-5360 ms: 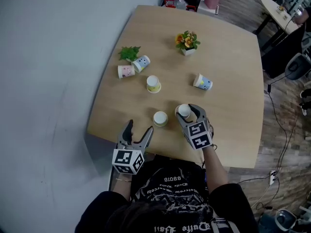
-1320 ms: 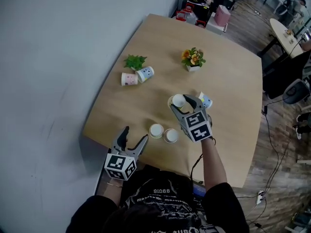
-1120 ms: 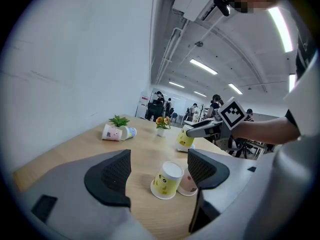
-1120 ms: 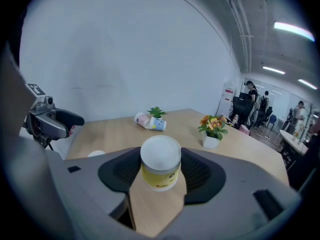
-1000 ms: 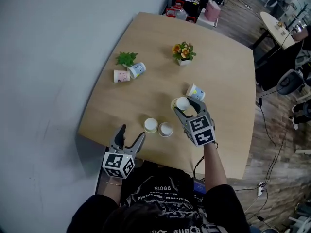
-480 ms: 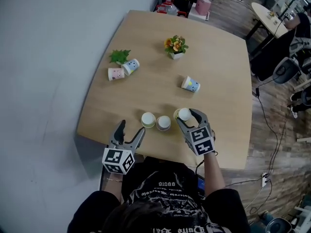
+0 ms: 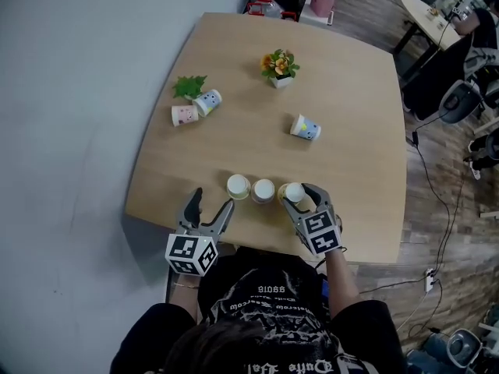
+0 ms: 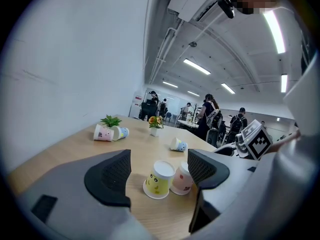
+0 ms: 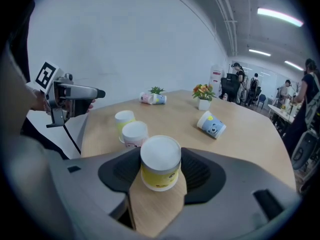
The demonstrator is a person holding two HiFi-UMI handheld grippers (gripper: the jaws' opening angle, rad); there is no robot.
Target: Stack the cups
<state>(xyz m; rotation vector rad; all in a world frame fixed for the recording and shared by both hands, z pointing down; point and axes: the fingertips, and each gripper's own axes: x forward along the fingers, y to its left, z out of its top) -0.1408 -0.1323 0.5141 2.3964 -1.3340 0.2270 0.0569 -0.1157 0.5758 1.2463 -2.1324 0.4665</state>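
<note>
An upside-down yellow cup (image 9: 160, 163) is held in the right hand-held gripper (image 7: 299, 195). Both pads are pressed on the sides of this cup, and its white bottom is turned up. The cup is kept low over the near part of the wooden surface (image 7: 351, 92); whether its rim touches the wood cannot be told.

Just to the left of it in the head view, an upside-down pink cup (image 7: 263, 191) is standing, and next to that a second yellow cup (image 7: 238, 186), also upside down. The three are seen in one short row along the near edge, and the pink cup and the second yellow cup are touching or almost touching.

The left hand-held gripper (image 7: 211, 203) is kept at the near edge, left of the row, and its jaws are wide apart. Nothing is gripped by them: in the left gripper view the second yellow cup and the pink cup are seen beyond the pads, standing free on the surface.

Further back, a blue cup (image 7: 306, 128) is lying on its side alone, well apart from the row. At the far left, a lying pink cup (image 7: 184, 115) and a lying blue cup (image 7: 207, 101) are placed together, just beside a small green plant (image 7: 189, 86). A small pot of orange flowers (image 7: 279, 66) is standing near the middle of the far part.
</note>
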